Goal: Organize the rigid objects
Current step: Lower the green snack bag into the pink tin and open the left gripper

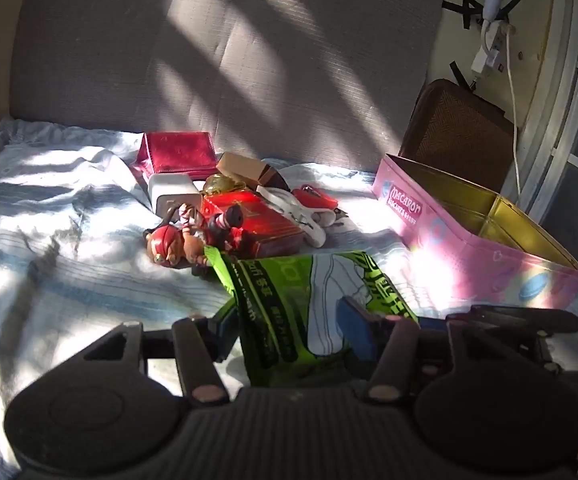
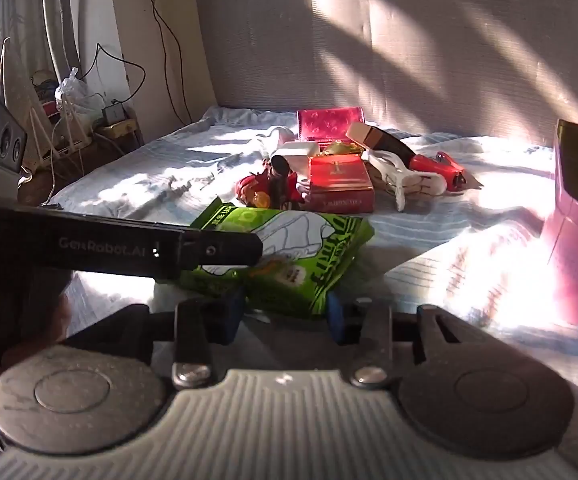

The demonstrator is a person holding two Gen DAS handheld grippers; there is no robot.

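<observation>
Glare hides sheet (image 2: 501,216) beside green packet (image 2: 309,240).

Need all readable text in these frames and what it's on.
"Macaron": side of the pink box; the smaller line under it is too blurred.
"GenRobot.AI": black arm of the left tongs.
Green packet: black lettering, not readable.
Red box: gold print, too blurred.

Hard sunlight falls in slanted bars, leaving glare on the sheet (image 2: 501,216) at right, deep shadows, and fisheye-bent edges.
</observation>
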